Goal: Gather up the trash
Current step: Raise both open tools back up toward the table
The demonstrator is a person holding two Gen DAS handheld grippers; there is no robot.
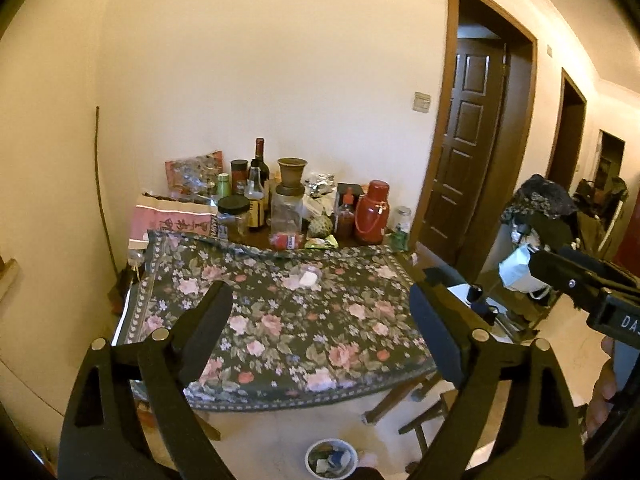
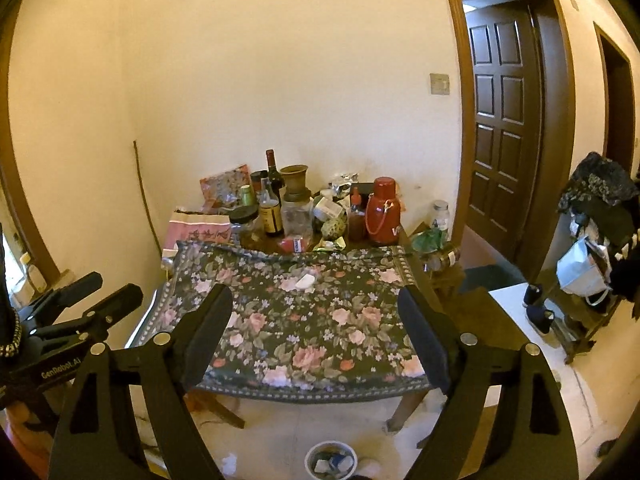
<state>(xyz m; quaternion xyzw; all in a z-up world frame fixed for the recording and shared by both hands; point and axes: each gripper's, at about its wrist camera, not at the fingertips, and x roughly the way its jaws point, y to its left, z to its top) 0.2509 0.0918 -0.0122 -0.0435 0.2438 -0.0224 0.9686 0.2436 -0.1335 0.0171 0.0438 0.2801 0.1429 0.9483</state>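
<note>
A small white scrap of trash (image 1: 308, 279) lies on the floral tablecloth (image 1: 280, 320), toward the far middle; it also shows in the right wrist view (image 2: 305, 281). A small round bin (image 1: 331, 460) holding scraps stands on the floor below the table's front edge, and also shows in the right wrist view (image 2: 330, 460). My left gripper (image 1: 320, 308) is open and empty, held above the near part of the table. My right gripper (image 2: 316, 308) is open and empty at a similar height. Each gripper appears at the edge of the other's view.
Bottles, jars, a red thermos (image 1: 372, 214) and packets crowd the table's far edge against the wall. A brown door (image 1: 472, 140) is at the right. A cluttered rack (image 2: 592, 264) with a hanging mask stands at the far right. A crumpled white scrap (image 2: 230, 462) lies on the floor.
</note>
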